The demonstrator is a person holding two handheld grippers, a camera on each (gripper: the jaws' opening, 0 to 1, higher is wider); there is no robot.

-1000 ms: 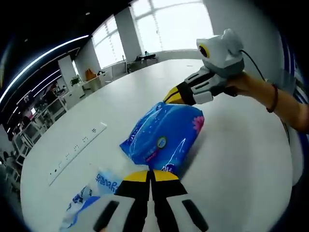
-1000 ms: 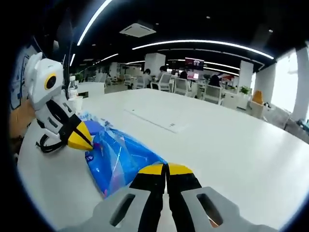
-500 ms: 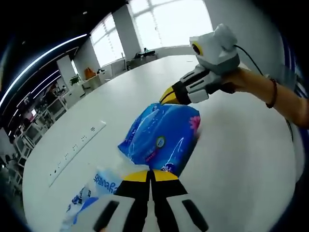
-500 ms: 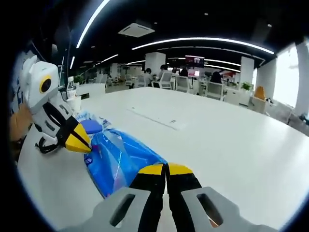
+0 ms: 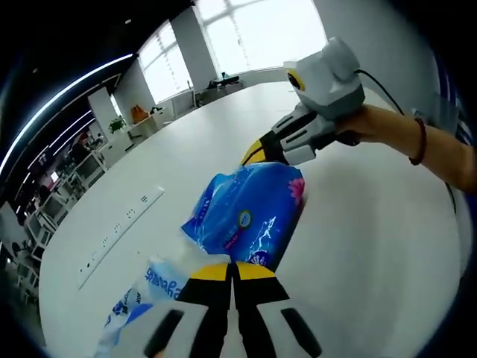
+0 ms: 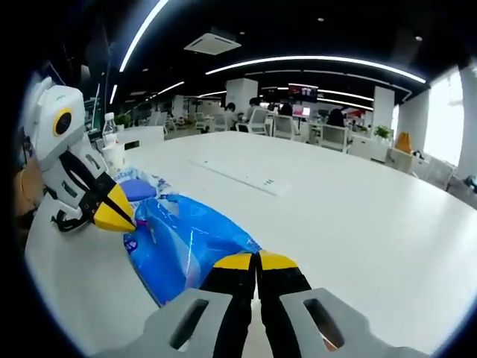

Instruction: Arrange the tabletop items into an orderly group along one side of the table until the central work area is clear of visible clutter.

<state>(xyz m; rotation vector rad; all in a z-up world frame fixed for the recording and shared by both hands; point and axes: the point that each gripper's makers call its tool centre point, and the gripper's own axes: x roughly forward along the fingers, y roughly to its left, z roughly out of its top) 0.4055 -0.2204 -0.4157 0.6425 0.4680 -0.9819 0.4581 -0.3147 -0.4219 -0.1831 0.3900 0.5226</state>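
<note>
Blue plastic pack, print unreadable, lies on white tabletop between both claws. Left claw closed, empty, tips at pack's near end; right claw closed, empty, at the opposite end. Smaller blue-lettered packet beside. Open office behind.

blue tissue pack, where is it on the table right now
The blue tissue pack lies flat on the white table, between the two shut tools: just ahead of the left tool, with the right tool at its far end.
</note>
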